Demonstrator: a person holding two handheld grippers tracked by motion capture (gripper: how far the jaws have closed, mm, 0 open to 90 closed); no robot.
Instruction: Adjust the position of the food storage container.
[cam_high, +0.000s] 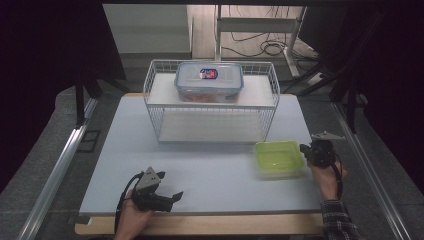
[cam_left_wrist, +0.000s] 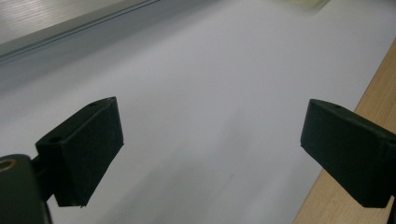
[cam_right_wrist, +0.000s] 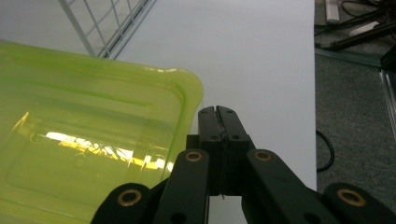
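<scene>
A translucent lime-green plastic container (cam_high: 277, 157) lies on the white table (cam_high: 200, 172), right of centre, in front of the wire rack. My right gripper (cam_high: 303, 148) rests at its right edge with the jaws shut. In the right gripper view the closed jaws (cam_right_wrist: 218, 112) sit just beside the rounded corner of the green container (cam_right_wrist: 93, 116), and nothing shows between them. My left gripper (cam_high: 172, 191) lies near the table's front edge at the left, held by a hand. Its jaws (cam_left_wrist: 212, 140) stand wide open over bare table.
A white wire rack (cam_high: 210, 102) stands at the back centre. On its upper shelf sits a clear lidded food box (cam_high: 209, 80) with reddish contents. A wooden strip (cam_high: 200, 224) runs along the table's front edge. Metal rails flank both sides.
</scene>
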